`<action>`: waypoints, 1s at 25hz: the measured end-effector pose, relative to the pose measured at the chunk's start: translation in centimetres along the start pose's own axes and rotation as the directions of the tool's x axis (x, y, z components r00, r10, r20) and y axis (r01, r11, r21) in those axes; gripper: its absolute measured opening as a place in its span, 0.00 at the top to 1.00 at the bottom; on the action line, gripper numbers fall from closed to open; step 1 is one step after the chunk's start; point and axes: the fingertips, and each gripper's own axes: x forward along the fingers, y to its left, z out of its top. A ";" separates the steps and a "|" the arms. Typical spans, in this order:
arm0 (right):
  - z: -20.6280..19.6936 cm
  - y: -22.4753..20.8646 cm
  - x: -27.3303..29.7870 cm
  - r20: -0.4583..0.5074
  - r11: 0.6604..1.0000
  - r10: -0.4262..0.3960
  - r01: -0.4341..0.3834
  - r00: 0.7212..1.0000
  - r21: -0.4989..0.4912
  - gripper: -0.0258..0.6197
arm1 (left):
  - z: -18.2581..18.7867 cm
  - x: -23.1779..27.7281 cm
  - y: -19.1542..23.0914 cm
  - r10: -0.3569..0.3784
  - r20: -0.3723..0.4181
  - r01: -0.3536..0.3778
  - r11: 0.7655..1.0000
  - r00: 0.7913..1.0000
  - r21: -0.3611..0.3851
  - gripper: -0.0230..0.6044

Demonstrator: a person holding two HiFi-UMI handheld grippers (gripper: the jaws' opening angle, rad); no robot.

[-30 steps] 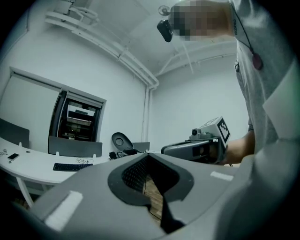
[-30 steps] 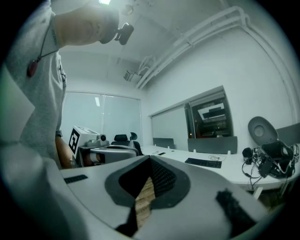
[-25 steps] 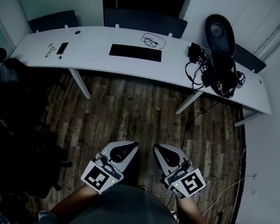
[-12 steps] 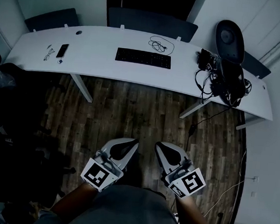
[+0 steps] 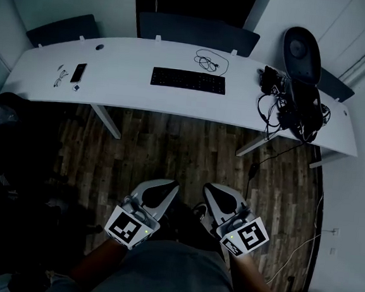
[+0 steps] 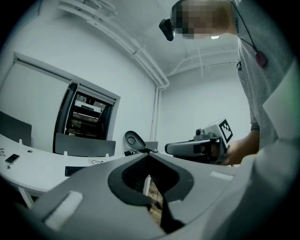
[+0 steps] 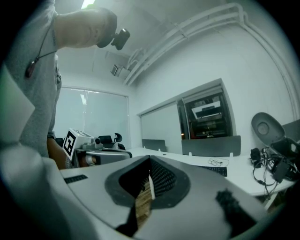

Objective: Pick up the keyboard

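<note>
A black keyboard point(image 5: 188, 80) lies flat on the long white desk point(image 5: 130, 90), near its middle; it also shows small in the left gripper view as the keyboard point(image 6: 75, 170) and in the right gripper view as the keyboard point(image 7: 216, 170). My left gripper point(image 5: 168, 187) and right gripper point(image 5: 209, 189) hang side by side over the wooden floor, well short of the desk. Both point level toward the desk, jaws shut with nothing between them.
A coiled cable point(image 5: 209, 62) lies behind the keyboard. A phone point(image 5: 78, 72) and glasses point(image 5: 59, 77) rest at the desk's left end. A tangle of cables and devices point(image 5: 291, 104) sits at the right, with a round lamp-like object point(image 5: 302, 51). Dark chairs point(image 5: 2, 177) stand at left.
Both grippers and the view have advanced toward the desk; the keyboard and desk sit slightly lower and nearer in the head view. Both stay shut.
</note>
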 end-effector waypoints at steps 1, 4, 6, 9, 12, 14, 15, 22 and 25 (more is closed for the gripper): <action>-0.1 -0.2 0.3 -0.002 1.000 0.003 -0.003 1.000 -0.002 0.95 | 0.0 0.2 0.3 0.003 0.000 -0.003 1.000 1.000 0.001 0.95; -0.5 -0.6 1.3 -0.017 1.000 0.014 -0.014 1.000 -0.003 0.95 | 0.1 0.5 1.3 0.015 0.003 -0.015 1.000 1.000 0.009 0.95; -0.7 -1.1 1.9 -0.019 1.000 0.025 -0.025 1.000 0.001 0.95 | 0.1 0.9 2.0 0.025 0.003 -0.025 0.999 1.000 0.023 0.95; -0.5 -2.5 3.0 -0.004 0.999 0.035 -0.035 0.999 0.007 0.95 | 0.3 1.7 3.0 0.037 0.000 -0.037 0.999 0.999 0.001 0.95; 0.4 -4.1 4.6 0.023 0.999 0.049 -0.050 0.999 0.006 0.95 | 0.6 2.7 4.9 0.065 0.014 -0.065 0.998 0.998 0.025 0.95; 0.9 -5.4 5.7 0.033 0.998 0.064 -0.064 0.997 -0.001 0.95 | 1.0 3.7 6.4 0.078 0.022 -0.079 0.996 0.997 0.052 0.95; 1.2 -6.0 6.3 0.036 0.997 0.071 -0.071 0.997 -0.005 0.95 | 1.2 4.3 7.1 0.084 0.023 -0.085 0.995 0.996 0.058 0.95; 1.3 -10.7 9.4 0.002 0.994 0.108 -0.108 0.994 -0.031 0.95 | 2.6 8.8 11.0 0.107 0.015 -0.108 0.991 0.994 0.074 0.95; 1.3 -12.7 10.6 -0.018 0.992 0.118 -0.118 0.993 -0.040 0.95 | 2.8 10.6 12.2 0.116 -0.018 -0.115 0.992 0.993 0.053 0.95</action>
